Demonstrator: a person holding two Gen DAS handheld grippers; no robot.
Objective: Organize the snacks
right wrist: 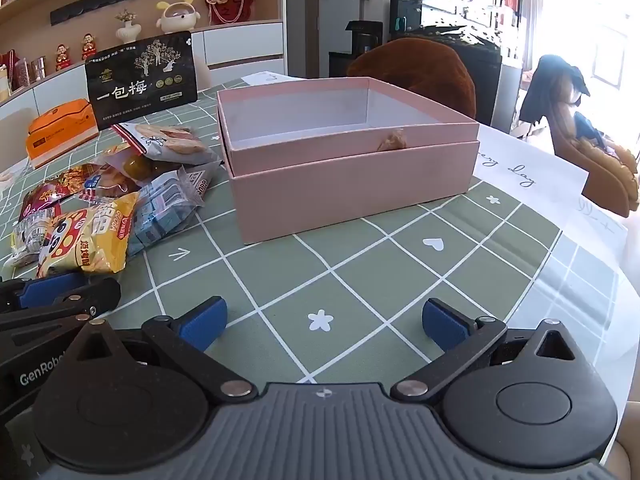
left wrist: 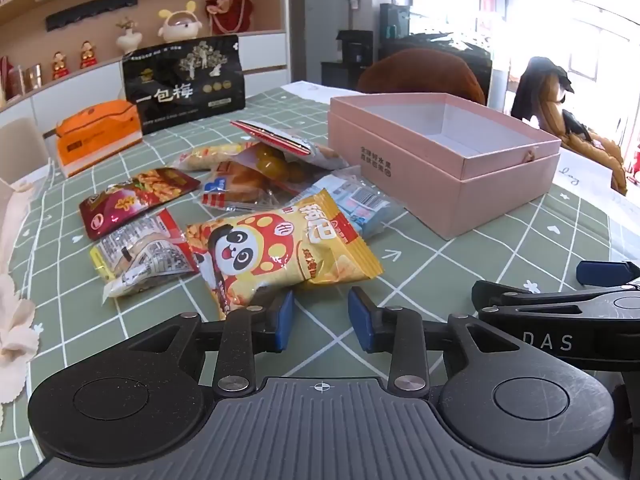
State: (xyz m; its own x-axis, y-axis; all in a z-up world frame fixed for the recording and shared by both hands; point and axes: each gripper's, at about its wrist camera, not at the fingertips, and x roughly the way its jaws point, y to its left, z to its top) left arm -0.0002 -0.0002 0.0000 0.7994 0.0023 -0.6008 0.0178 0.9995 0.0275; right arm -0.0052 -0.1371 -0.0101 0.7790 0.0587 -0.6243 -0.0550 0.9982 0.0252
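Near the counter's front edge: both grippers hover low over the green checked cloth (right wrist: 360,264), angled down toward the snacks, neither touching a packet.
Left gripper (left wrist: 321,318): blue pads drawn fairly close together with only bare cloth between them, nothing pinched; the tips sit just short of the yellow panda-print crisp bag (left wrist: 280,252).
Right gripper (right wrist: 324,326): jaws spread as wide as they go, empty, facing the open front of the pink cardboard box (right wrist: 352,196).
Snack heap: left of the box, toward the counter's left side, a loose overlapping pile — the panda bag nearest, a clear-and-red printed wrapper (left wrist: 144,256) beside it, a dark red peanut pouch (left wrist: 136,200) behind, a pale blue plastic multipack (left wrist: 360,204) touching the panda bag's far corner, and clear packets of buns and yellow fruit (left wrist: 260,168) further back.
Box: empty as far as I can see, its tray nested in the lid, standing near the counter's middle.
Back edge: a tall black standing pouch (left wrist: 184,80) and an orange tissue pack (left wrist: 96,136), apart from the heap.
Handling, panda bag: I'd judge it light, puffed with air, slick film, brittle contents; squeezing the belly would likely crush crisps or let it squirt out.
Where to hold: the flat crimped seam at the near end looks safest, pinched firmly.
Handling, others: the multipack seems denser and squashy; the bun packets soft, best taken by an edge seam.
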